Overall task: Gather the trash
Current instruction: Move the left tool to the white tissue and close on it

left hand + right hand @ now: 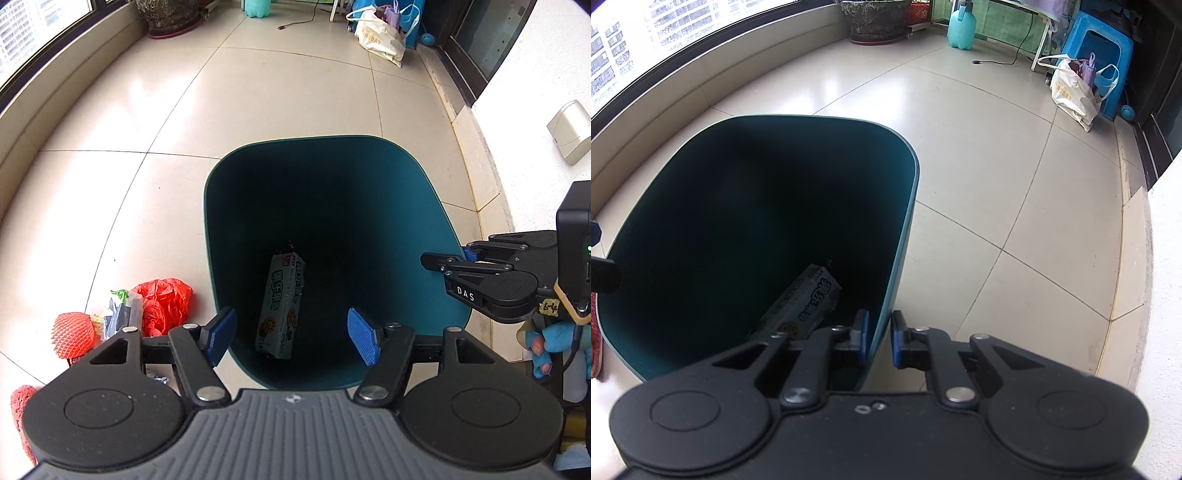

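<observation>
1. Glossy beige floor tiles [258, 110] fill my feeds, with a curved window ledge [701, 85] running along one side of the balcony.
2. A dark teal plastic trash bin [436, 236] stands on the floor, mouth open to both cameras.
3. Down inside it lies a pale printed biscuit box [280, 302], long and narrow, resting on the bottom and leaning toward one wall.
4. My left claw [291, 338] hangs above the bin's near rim, blue pads spread wide, nothing between them: released.
5. My right claw [880, 338] is clenched on the bin's right wall, one pad inside, one outside, the thin rim pinched between them.
6. From the left camera I see that claw reaching in sideways at the rim, a hand in a blue glove [554, 343] behind it.
7. Left of the bin, on the floor, more trash waits: a crumpled red plastic bag [166, 302], a small clear wrapper [122, 314] touching it, and an orange-red foam fruit net [72, 334].
8. Far back, a white tote bag [1071, 96] leans by a blue plastic stool [1108, 48].
</observation>
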The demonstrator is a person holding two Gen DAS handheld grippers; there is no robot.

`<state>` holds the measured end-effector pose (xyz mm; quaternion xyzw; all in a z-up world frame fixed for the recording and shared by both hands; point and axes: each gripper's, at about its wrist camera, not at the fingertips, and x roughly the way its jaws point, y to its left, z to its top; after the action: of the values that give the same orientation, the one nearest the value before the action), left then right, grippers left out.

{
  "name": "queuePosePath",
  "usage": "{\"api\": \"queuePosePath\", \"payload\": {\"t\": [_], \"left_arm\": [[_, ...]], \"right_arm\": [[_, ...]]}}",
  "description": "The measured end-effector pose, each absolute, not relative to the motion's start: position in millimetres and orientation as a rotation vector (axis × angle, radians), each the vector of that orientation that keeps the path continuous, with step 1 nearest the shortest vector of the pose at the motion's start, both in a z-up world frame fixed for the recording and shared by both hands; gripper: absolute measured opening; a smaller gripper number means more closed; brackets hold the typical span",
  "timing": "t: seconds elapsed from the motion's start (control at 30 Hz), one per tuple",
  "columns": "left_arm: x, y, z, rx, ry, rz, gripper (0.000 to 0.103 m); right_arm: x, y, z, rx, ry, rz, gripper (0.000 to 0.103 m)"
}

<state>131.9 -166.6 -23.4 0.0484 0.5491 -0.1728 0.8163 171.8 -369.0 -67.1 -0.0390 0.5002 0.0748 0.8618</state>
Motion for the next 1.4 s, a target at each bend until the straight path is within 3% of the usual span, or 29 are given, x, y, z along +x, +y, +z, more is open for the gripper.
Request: {"api": "queuePosePath", "payload": {"t": [0.43, 0.7, 1.0, 1.2, 1.4], "left_arm": [[106, -110, -19, 0.022, 1.175, -0.314, 0.069], [116, -37, -52, -0.003, 1.237, -0.118, 0.069], [130, 24, -143, -0.059, 1.326, 0.08, 0.069], [133, 34, -230, -0.07, 1.489, 0.126, 0.069], [131, 43, -277, -0.096, 1.533, 0.131, 0.068]], "right_arm": [[171, -367, -67, -0.092, 1.053, 0.154, 0.011], [171, -366, -66, -0.096, 1.057, 0.154, 0.011], [170, -364, -67, -0.103, 1.058, 0.155, 0.011], [170, -363, -67, -0.108, 1.061, 0.154, 0.011], [171, -361, -68, -0.118, 1.063, 0.151, 0.011]]}}
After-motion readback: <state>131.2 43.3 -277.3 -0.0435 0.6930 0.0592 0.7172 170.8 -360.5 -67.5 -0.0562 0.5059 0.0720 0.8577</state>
